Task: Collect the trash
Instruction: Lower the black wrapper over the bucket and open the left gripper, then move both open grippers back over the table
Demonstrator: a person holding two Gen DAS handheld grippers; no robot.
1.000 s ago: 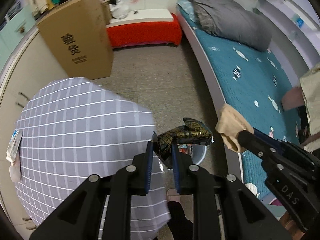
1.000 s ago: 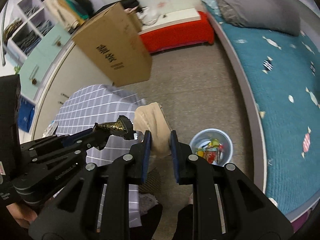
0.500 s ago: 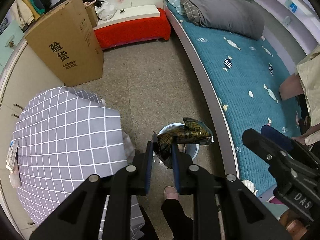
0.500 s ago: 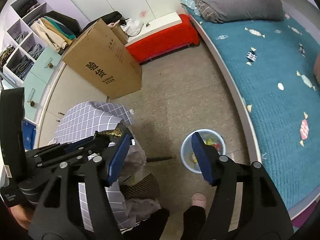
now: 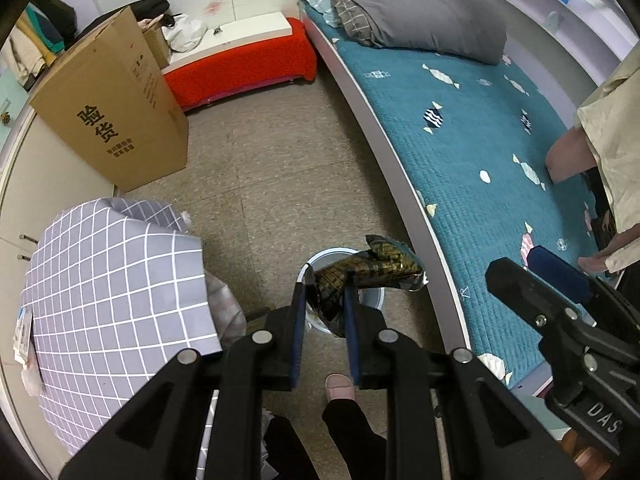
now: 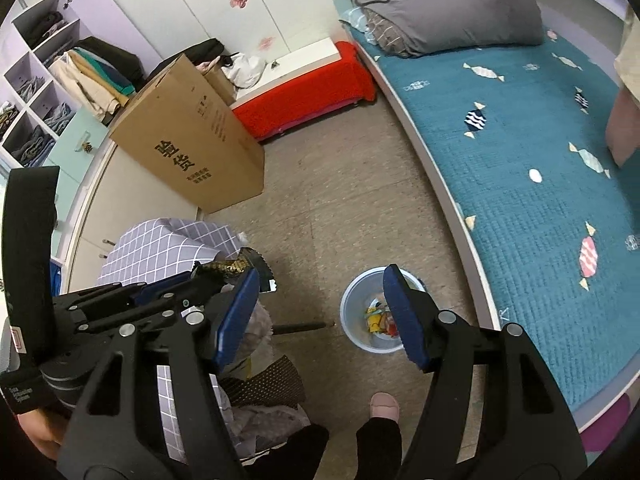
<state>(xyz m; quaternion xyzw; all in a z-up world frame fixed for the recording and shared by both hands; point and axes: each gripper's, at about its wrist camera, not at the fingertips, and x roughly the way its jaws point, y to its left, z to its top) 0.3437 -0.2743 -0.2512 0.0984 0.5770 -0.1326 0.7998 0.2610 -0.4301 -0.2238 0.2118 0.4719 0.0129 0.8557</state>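
the left gripper [image 5: 325,300] pinches a black-and-gold wrapper [image 5: 376,270] over the pale blue bin [image 6: 374,312] on the floor. the right gripper [image 6: 320,320], at its 3 o'clock, has just spread its fingers, nothing between them. bin holds what looks like coloured scraps.

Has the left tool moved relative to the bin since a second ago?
Yes. The left tool with its snack wrapper went from beside the checked cloth to over the bin.
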